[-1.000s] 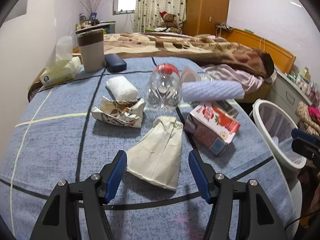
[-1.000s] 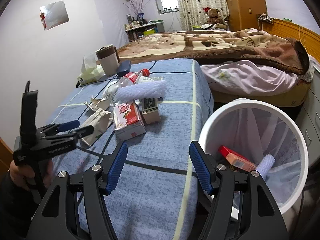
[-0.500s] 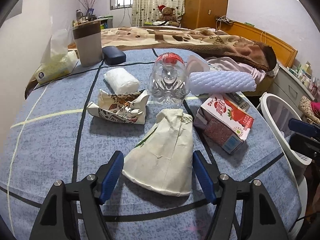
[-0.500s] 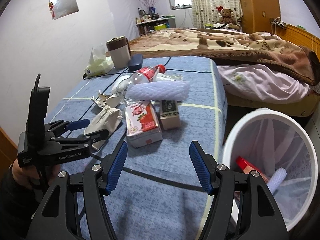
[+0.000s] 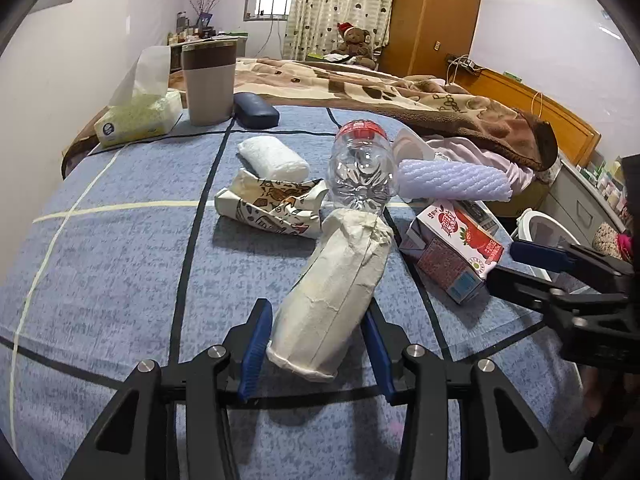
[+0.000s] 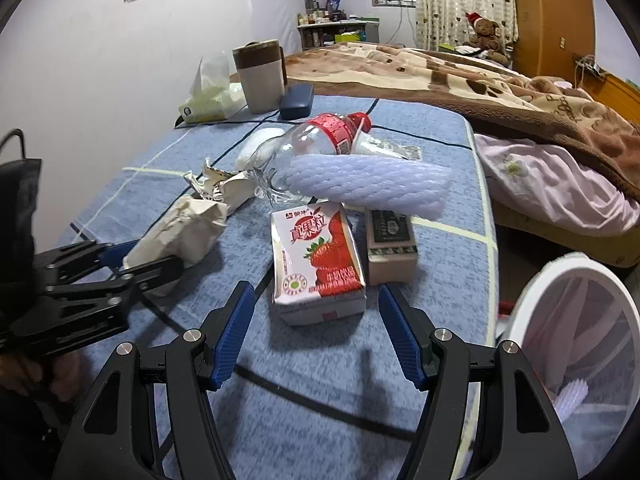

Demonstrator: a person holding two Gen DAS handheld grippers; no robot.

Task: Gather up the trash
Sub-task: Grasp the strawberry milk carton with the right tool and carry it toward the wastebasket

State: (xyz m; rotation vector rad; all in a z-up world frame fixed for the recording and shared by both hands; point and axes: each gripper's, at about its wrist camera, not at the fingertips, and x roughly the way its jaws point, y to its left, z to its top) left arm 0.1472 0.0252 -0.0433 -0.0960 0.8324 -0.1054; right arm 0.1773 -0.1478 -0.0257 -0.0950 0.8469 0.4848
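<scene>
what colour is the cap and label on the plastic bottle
Red, on the clear plastic bottle; it shows best in the right wrist view.

On the strawberry drink carton (image 6: pixel 316 256) near my right claw I read "真果粒" in red, under a small brand mark I can't make out. The red bottle label (image 6: pixel 332 128) behind it is unreadable.

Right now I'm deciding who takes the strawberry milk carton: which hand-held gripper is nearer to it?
Right. The right hand-held gripper sits just before the strawberry milk carton, open; the left hand-held gripper straddles the crushed paper cup beside it.
</scene>
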